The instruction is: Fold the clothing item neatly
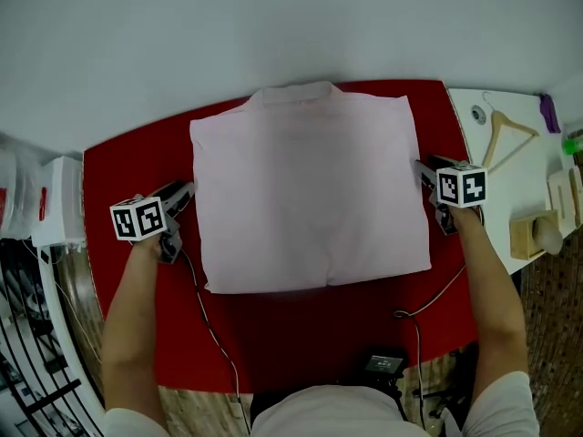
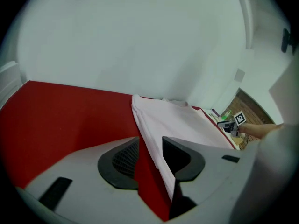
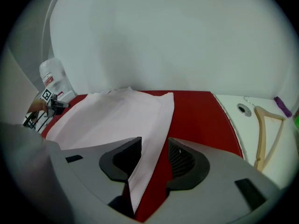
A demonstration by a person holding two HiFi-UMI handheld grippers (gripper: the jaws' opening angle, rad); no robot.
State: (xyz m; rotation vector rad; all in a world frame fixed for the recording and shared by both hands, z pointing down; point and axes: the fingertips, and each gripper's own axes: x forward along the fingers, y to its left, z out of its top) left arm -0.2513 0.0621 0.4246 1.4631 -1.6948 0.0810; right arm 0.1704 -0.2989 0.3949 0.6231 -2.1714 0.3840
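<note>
Currently left gripper (image 1: 186,191) and right gripper (image 1: 422,170) flank the shirt (image 1: 310,189), jaws apart, unclamped
We advise gripping both side edges at matching heights before folding

A wooden hanger (image 1: 517,127) lies on the white tabletop (image 1: 466,141) beside the red mat (image 1: 127,176), which a black cable (image 1: 212,330) crosses.

A plain pale wall (image 1: 273,25) rises behind the red-covered table (image 1: 118,171). A white side surface (image 1: 519,185) adjoins the table's right edge. Brown patterned floor (image 1: 556,335) shows below.
</note>
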